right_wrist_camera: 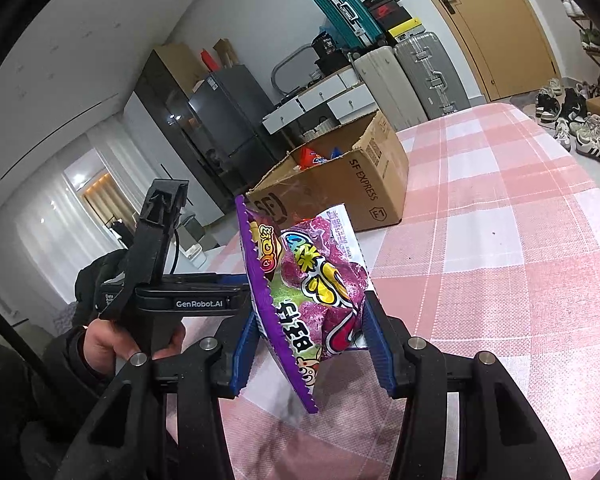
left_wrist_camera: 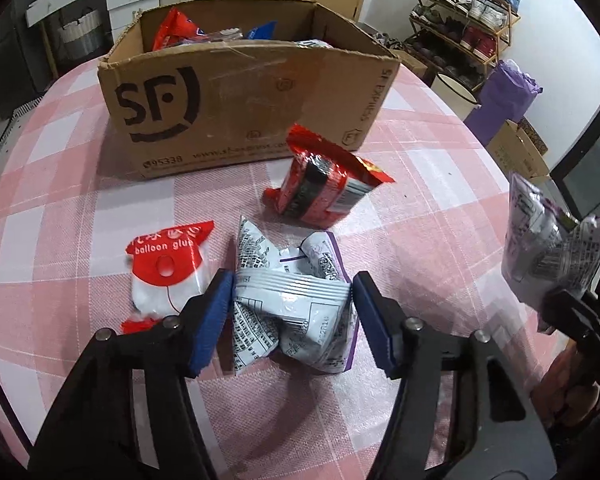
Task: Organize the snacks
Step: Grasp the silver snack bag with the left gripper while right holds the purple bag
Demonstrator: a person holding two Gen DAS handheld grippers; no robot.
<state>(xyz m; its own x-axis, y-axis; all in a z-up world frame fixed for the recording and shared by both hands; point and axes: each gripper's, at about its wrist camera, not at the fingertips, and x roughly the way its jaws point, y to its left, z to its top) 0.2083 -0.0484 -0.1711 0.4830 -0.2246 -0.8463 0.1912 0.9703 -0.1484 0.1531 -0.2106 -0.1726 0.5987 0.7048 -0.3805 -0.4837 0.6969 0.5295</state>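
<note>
My left gripper is closed around a white-and-purple snack packet that lies on the pink checked tablecloth; both blue pads touch its sides. A red snack bag lies beyond it, and a red-and-white "balloon glue" packet lies to its left. My right gripper is shut on a purple candy bag and holds it above the table; it also shows at the right edge of the left wrist view. The SF cardboard box stands behind, open, with snacks inside.
The box shows in the right wrist view too, ahead of the held bag. The left gripper's body and the hand holding it are at the left there. Shoe rack, suitcases, drawers and a fridge stand around the table.
</note>
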